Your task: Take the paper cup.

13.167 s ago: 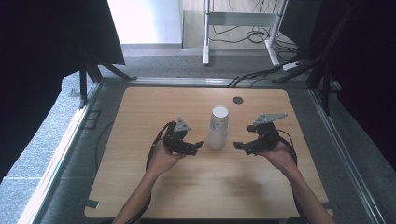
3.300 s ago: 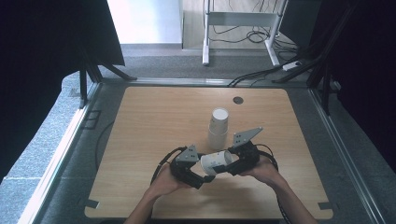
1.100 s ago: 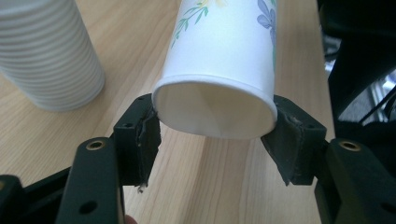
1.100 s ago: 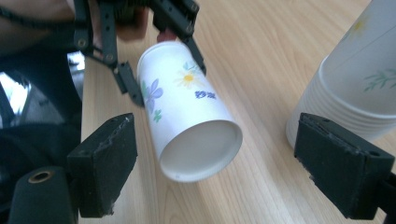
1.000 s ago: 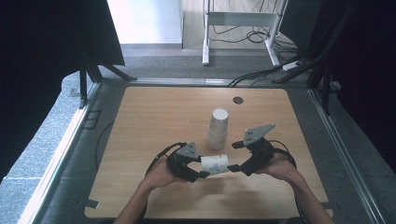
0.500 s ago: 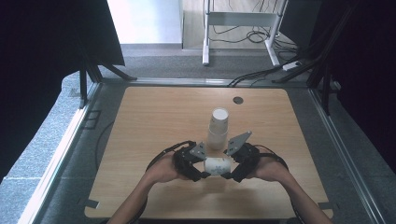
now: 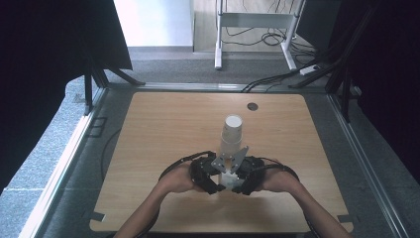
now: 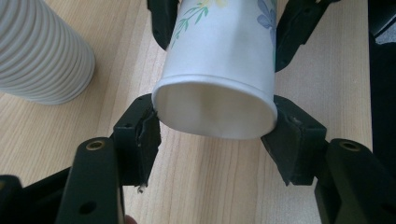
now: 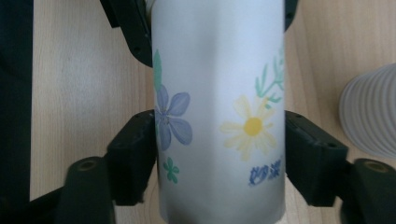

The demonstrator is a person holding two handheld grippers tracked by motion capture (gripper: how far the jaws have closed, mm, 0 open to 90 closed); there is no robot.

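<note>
- The flowered paper cup (image 8: 219, 70) lay on its side, held off the table between the two grippers, in the lower middle of the high view (image 7: 228, 177).
- The left gripper (image 8: 215, 126) was clamped on the open rim end of this cup; its pads pressed on both sides and the rim looked a little squeezed to an oval.
- The right gripper (image 9: 219, 154) held the body of the same cup near the other end, with a pad (image 9: 133, 149) against each side; its jaws had just been closing, and the cup was between them.
- The stack of ribbed cups (image 7: 232, 135) stood upright just behind the grippers, in the centre of the high view, and apart from the held cup.
- My judgement: one cup was already away from the stack, and both grippers had a grip on it, so the taking part seemed done.
- What was left was probably to pull or turn the cup, or set it upright on the wooden table (image 7: 163, 124); I cannot tell if a second cup sat inside it.
- A small dark round spot (image 7: 252, 106) lay in the upper right part of the table, far from the work.
</note>
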